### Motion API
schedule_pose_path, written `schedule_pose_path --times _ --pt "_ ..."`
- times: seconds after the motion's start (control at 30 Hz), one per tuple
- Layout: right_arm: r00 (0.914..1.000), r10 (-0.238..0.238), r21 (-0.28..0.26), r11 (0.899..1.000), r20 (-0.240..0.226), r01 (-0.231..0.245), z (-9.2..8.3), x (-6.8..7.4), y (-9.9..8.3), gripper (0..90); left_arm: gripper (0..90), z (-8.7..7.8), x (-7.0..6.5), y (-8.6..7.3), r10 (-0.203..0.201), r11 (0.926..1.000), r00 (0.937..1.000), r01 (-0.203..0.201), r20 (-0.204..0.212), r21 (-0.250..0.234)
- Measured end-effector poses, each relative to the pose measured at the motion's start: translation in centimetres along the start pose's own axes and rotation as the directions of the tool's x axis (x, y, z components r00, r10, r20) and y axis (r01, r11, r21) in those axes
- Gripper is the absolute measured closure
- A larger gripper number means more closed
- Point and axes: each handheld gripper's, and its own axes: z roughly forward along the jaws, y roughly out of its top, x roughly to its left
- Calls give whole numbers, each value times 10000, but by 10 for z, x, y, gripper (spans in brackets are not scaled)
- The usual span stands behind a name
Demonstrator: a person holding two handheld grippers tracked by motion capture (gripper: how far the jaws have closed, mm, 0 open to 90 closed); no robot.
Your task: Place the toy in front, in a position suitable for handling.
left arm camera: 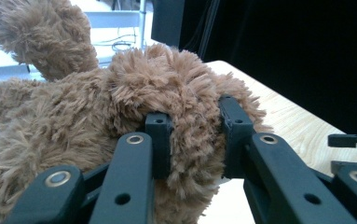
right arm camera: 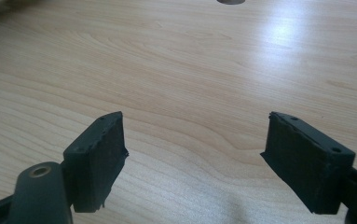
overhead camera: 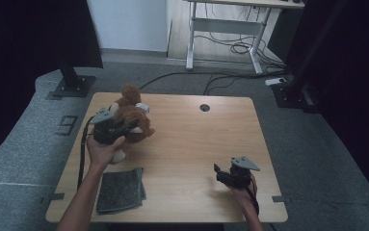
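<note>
At table's left | left gripper (left arm camera: pixel 192 140) fingers clamp plush toy (left arm camera: pixel 120 116) | right gripper (right arm camera: pixel 192 158) fingers wide.

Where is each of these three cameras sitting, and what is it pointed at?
High view: above the person's side, looking down on the wooden table; forearms and both hands show.
Left gripper view: rides the left gripper, facing the brown plush toy clamped between its jaws.
Right gripper view: rides the right gripper, jaws open over bare tabletop.
Shared: the high view also shows the toy.
</note>
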Motion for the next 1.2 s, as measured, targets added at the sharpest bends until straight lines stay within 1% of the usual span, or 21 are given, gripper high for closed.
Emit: schedule_pose_path --times 0.07,0.13,0.2,0.37,0.4,0.5,0.6,0.73,0.9,1.07,1.2 --pt "10000 -2 -16 10000 -11 2 0 0 0 202 698 -1 -2 2 50 10000 10000 -49 45 -62" --pt "10000 -5 -56 10000 -47 5 -1 0 1 202 698 -4 -8 7 214 9997 9997 -212 151 -148" --pt "10000 49 -173 9998 -49 -50 -2 0 3 204 698 -6 -14 11 462 9988 9986 -459 245 -142" --pt "10000 64 -262 9996 -46 -66 -1 1 6 205 698 -5 -19 12 595 9982 9977 -594 321 -39" --pt "10000 40 -269 9996 -47 -42 -2 1 8 204 698 -3 -21 12 620 9980 9975 -622 353 60" --pt "10000 19 -312 9995 -45 -20 -2 1 11 205 698 0 -24 11 654 9977 9969 -661 429 149" --pt "10000 17 -329 9995 -44 -19 -2 1 13 204 698 2 -27 11 708 9973 9963 -717 484 177" --pt "10000 8 -379 9993 13 -8 -2 0 19 207 697 5 -34 11 813 9964 9944 -828 681 195" --pt "10000 34 -543 9985 14 -33 -4 0 27 207 697 11 -44 12 1048 9935 9907 -1082 872 347" --pt "10000 12 -613 9981 -38 -15 -3 0 33 208 697 17 -52 10 1135 9917 9877 -1192 1079 475" --pt "10000 38 -746 9972 -89 -44 -2 1 43 214 697 22 -59 7 1218 9901 9844 -1294 1267 538"
